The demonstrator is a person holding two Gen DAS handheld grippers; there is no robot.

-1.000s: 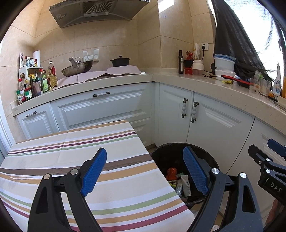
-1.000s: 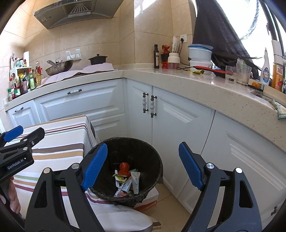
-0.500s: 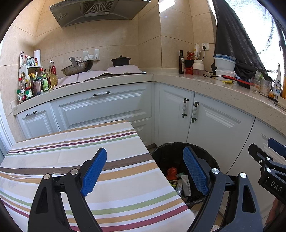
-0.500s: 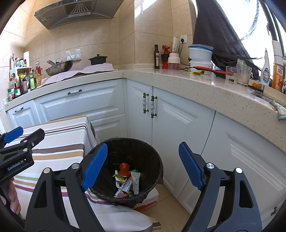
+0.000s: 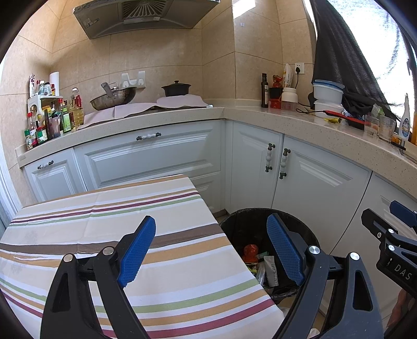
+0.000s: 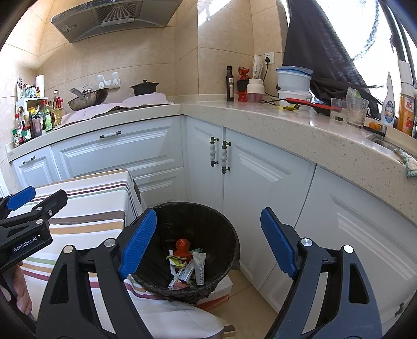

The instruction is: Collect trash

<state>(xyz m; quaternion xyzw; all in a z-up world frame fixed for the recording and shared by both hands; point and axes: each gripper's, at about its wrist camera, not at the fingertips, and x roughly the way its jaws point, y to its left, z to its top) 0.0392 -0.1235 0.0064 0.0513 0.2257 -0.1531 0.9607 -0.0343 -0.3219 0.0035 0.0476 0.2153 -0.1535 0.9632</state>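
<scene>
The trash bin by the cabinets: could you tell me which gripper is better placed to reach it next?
Probably the right gripper: its open jaws frame the trash bin. The left gripper hangs open mostly over the striped tablecloth.

The striped tablecloth (image 5: pixel 161 208) looks like matt woven cloth, creased in places, and the bin (image 6: pixel 229 234) is lined with crinkled black plastic film. The worktop (image 6: pixel 286 125) is glossy speckled stone, the cabinet doors (image 6: pixel 260 187) smooth satin white, and the extractor hood (image 5: pixel 146 13) brushed metal.
</scene>
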